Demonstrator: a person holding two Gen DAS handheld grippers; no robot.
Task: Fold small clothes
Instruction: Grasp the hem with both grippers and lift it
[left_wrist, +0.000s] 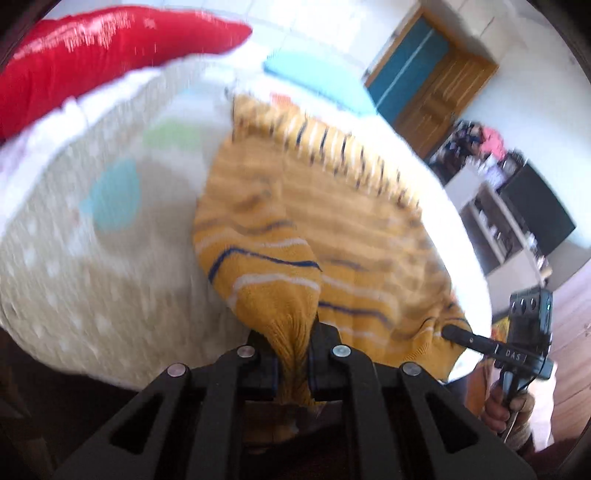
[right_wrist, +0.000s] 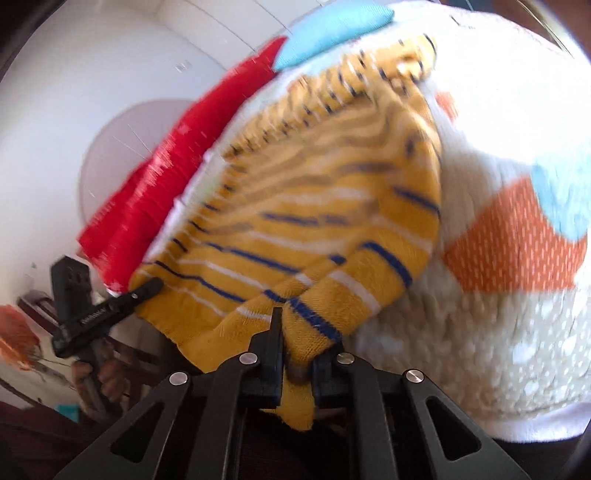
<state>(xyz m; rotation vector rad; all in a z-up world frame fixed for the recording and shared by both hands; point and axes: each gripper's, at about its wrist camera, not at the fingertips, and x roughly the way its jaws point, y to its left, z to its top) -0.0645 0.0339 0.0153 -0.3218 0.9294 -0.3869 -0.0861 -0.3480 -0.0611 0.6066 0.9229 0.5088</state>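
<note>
A small mustard-yellow knit sweater (left_wrist: 332, 221) with blue and white stripes lies spread on a cream blanket (left_wrist: 92, 258). My left gripper (left_wrist: 293, 343) is shut on a bunched sleeve or corner at its near edge. My right gripper (right_wrist: 297, 332) is shut on the other near corner of the sweater (right_wrist: 325, 206). Each gripper shows in the other's view, the right one (left_wrist: 454, 334) at the sweater's right edge, the left one (right_wrist: 147, 290) at its left edge. Both views are motion-blurred.
The blanket (right_wrist: 480, 332) has orange and blue patches. A red pillow (left_wrist: 92, 55) and a light blue cushion (left_wrist: 314, 74) lie at the far side. A wooden door (left_wrist: 436, 85) and a shelf with a dark screen (left_wrist: 524, 221) stand to the right.
</note>
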